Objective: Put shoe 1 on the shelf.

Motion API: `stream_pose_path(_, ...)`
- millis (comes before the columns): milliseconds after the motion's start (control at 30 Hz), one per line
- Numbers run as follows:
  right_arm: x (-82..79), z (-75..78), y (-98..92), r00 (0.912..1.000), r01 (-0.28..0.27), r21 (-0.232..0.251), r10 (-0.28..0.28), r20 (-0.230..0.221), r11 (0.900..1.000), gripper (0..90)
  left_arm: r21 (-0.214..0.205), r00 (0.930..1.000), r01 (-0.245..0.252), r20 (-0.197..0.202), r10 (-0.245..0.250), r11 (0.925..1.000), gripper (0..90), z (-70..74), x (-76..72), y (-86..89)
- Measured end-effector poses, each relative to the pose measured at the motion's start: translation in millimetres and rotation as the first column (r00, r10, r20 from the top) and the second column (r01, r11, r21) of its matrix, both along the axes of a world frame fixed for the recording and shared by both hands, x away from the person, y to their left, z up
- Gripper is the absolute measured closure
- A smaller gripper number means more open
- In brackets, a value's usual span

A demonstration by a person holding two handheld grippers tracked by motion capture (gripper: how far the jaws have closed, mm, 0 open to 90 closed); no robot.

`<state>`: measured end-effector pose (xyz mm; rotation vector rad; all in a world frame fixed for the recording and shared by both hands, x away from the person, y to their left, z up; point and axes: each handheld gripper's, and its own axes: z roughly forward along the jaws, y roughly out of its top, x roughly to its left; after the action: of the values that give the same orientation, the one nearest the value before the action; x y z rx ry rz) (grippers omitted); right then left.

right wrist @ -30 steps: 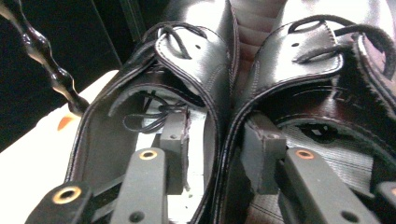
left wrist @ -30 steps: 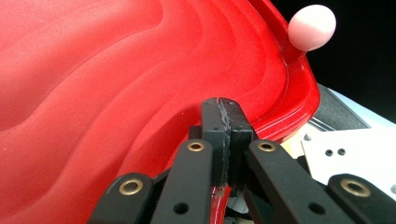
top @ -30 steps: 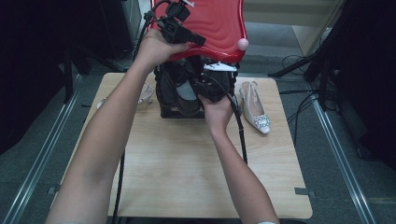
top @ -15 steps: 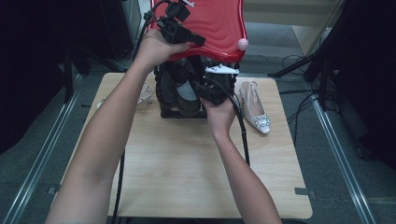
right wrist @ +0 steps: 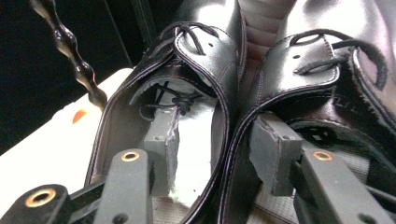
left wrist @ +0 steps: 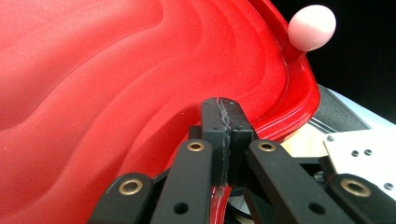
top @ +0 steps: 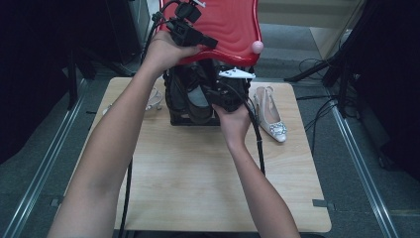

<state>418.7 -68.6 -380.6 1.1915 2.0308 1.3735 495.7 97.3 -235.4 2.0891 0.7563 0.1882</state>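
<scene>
High view: we see our left claw [top: 210, 43] clenched on the red lid [top: 233, 25] at the bench's [top: 198, 168] far edge. Right gripper view: our right claw [right wrist: 219, 154], just opening, straddles two black shoes' [right wrist: 187, 93] adjoining walls.

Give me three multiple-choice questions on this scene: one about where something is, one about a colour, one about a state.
1. Where does the pale shoe lie, relative to the black box?
A. inside it
B. on the table, right of it in the high view
C. on top of it

2. What colour is the lid?
A. red
B. blue
C. white

3. How do the left tongs stand?
A. wide open
B. shut on a shoe
C. shut on the lid

Answers:
1. B, it lies on the wood beside the box.
2. A, the raised lid is glossy red.
3. C, their pads pinch the lid's rim.
</scene>
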Motion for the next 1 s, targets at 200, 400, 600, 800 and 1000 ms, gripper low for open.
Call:
stream_pose_path(200, -7.8, 2.9, -7.4, 1.0, -0.006, 0.016, 0.006, 0.004, 0.9999, 56.2, -0.002, 1.0, -0.001, 0.001, 0.001, 1.0, 89.7, -0.1, -0.3, 0.0)
stream_pose_path(400, -17.5, 0.5, -18.4, 0.9993, -0.036, 0.019, 0.036, -0.007, 0.9992, 61.8, -0.004, 1.0, -0.003, -0.002, 0.003, 1.0, 89.7, -0.1, 0.3, -0.4)
stream_pose_path(600, -21.3, -0.2, -23.5, 0.9991, -0.042, 0.016, 0.042, 0.003, 0.999, 66.4, -0.005, 1.0, -0.003, -0.003, 0.003, 1.0, 89.7, -0.1, 0.6, -0.4)
stream_pose_path(800, -21.9, 3.8, -28.1, 0.9993, -0.034, 0.037, 0.034, 0.013, 0.9987, 68.3, -0.006, 1.0, -0.003, -0.004, 0.003, 1.0, 89.7, -0.1, 0.3, -0.3)
stream_pose_path(1000, -27.0, 3.3, -33.5, 0.9978, -0.066, 0.053, 0.066, -0.004, 0.9964, 81.3, -0.005, 1.0, -0.002, -0.003, 0.002, 1.0, 89.7, -0.1, 0.4, -0.3)
